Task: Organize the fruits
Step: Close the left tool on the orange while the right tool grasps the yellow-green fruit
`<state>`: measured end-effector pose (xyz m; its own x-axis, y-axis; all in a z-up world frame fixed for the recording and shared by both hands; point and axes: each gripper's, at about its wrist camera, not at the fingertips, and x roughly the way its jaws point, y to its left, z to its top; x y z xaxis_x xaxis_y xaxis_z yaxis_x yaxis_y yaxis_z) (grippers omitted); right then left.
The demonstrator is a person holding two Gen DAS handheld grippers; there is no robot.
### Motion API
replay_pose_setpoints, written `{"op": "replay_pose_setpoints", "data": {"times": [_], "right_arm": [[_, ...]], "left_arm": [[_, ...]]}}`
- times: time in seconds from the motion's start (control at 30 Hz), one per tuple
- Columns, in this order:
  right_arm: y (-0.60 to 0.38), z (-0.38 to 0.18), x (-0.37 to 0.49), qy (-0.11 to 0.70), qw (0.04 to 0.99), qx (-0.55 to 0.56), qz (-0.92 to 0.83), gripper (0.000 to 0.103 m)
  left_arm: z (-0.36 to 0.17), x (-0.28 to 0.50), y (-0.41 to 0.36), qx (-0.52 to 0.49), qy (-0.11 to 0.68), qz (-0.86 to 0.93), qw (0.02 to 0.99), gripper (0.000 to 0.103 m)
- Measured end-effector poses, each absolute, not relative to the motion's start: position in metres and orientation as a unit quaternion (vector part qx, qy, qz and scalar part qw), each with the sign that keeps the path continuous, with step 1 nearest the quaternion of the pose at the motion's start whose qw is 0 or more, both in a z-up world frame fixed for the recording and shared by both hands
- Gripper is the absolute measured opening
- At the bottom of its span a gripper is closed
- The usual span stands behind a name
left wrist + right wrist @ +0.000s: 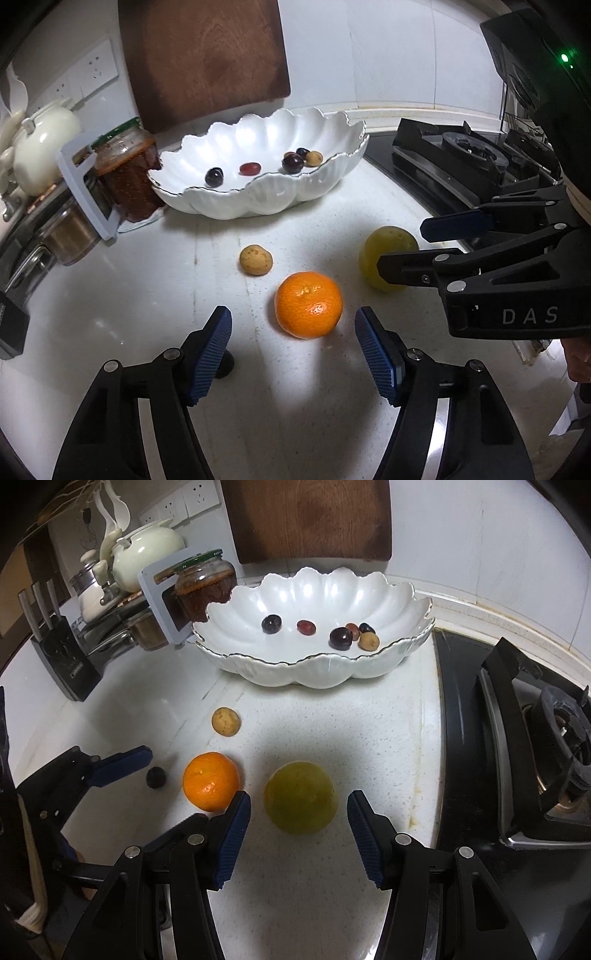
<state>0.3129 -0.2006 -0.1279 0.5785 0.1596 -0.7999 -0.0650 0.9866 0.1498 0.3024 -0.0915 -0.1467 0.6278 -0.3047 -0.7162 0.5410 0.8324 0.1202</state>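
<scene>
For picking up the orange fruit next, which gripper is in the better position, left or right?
Left. The left gripper is open with the orange fruit just ahead, centred between its fingers. The right gripper is open and lined up on the yellow-green fruit instead; the orange lies beside its left finger.
</scene>
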Motion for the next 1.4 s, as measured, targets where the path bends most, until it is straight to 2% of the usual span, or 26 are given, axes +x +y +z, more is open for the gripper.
{"op": "replay_pose_setpoints", "data": {"times": [0.57,0.73,0.8,0.93,1.4], "right_arm": [[-0.202,-0.143,0.327,0.473,0.876,0.071,0.067,0.056],[-0.206,-0.148,0.329,0.479,0.871,0.083,0.068,0.054],[-0.205,-0.147,0.328,0.476,0.872,0.084,0.071,0.050],[-0.204,-0.147,0.327,0.472,0.876,0.078,0.069,0.050],[-0.211,-0.135,0.317,0.453,0.885,0.085,0.062,0.050]], "left_arm": [[-0.160,0.322,-0.098,0.152,0.385,-0.254,0.874,0.059],[-0.164,0.326,-0.101,0.146,0.394,-0.254,0.871,0.052],[-0.164,0.328,-0.101,0.136,0.401,-0.255,0.869,0.051],[-0.165,0.331,-0.099,0.116,0.416,-0.260,0.864,0.044],[-0.149,0.319,-0.090,0.089,0.411,-0.238,0.875,0.042]]}}
